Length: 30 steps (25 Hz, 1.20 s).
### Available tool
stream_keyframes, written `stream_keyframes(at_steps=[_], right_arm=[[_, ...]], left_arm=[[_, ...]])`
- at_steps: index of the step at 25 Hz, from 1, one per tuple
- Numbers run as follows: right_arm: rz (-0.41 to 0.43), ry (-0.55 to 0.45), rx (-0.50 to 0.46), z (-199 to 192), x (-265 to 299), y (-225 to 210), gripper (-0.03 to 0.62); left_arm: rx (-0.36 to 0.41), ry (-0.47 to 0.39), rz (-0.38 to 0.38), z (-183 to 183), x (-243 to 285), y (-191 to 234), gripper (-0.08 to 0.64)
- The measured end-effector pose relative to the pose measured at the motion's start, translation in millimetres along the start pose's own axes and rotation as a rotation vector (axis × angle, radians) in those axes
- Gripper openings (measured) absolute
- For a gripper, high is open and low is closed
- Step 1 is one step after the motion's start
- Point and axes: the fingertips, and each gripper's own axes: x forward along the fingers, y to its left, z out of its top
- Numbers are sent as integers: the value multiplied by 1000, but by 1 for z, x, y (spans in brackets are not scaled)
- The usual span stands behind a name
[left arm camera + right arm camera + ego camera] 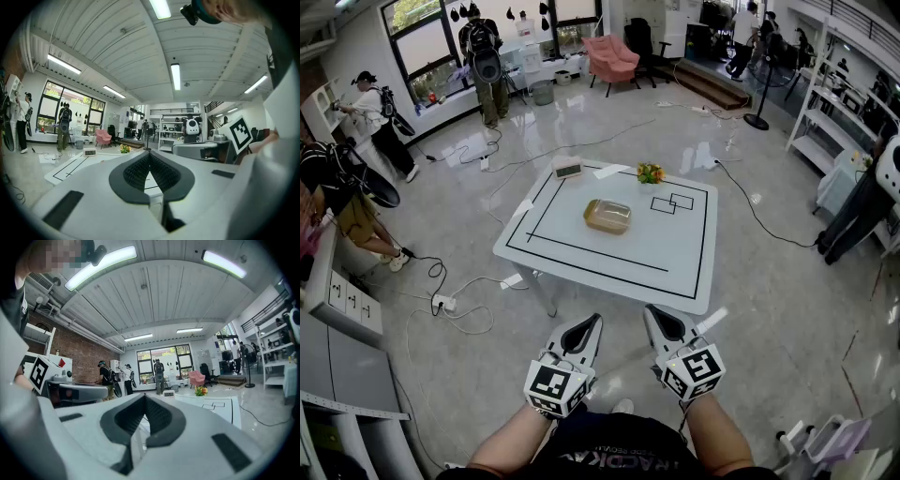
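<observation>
left gripper (596, 320) and right gripper (649, 310), each bearing a square-marker cube (555, 386), sit closed and empty near the table (675, 267).

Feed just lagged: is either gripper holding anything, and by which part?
Nothing is held. The left gripper and right gripper are both shut and empty, short of the table.

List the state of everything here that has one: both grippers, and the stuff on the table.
Left gripper: jaws together, nothing between them, short of the table.
Right gripper: jaws together, empty, short of the table.
Box: looks closed, flat mid-table, untouched.
Clock: upright at the far edge, display too small to read.
Flowers: upright at the far edge.
</observation>
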Motion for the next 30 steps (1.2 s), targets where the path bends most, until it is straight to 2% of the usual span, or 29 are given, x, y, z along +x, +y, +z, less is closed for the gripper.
stream_keyframes(at_steps=[5, 11, 19, 25, 30], right_arm=[[8, -4, 5, 1, -1, -2, 0], [60, -21, -5, 4, 3, 6, 2], [32, -37, 3, 9, 22, -4, 21], [1, -39, 7, 12, 56, -14, 89], [-56, -32, 12, 13, 88, -26, 137]], left_arm=[[-2, 1, 6, 1, 2, -2, 3], [9, 1, 24, 2, 4, 2, 3], [11, -22, 26, 10, 16, 31, 3], [-8, -35, -13, 13, 38, 67, 6], [-25, -25, -80, 11, 63, 97, 64]])
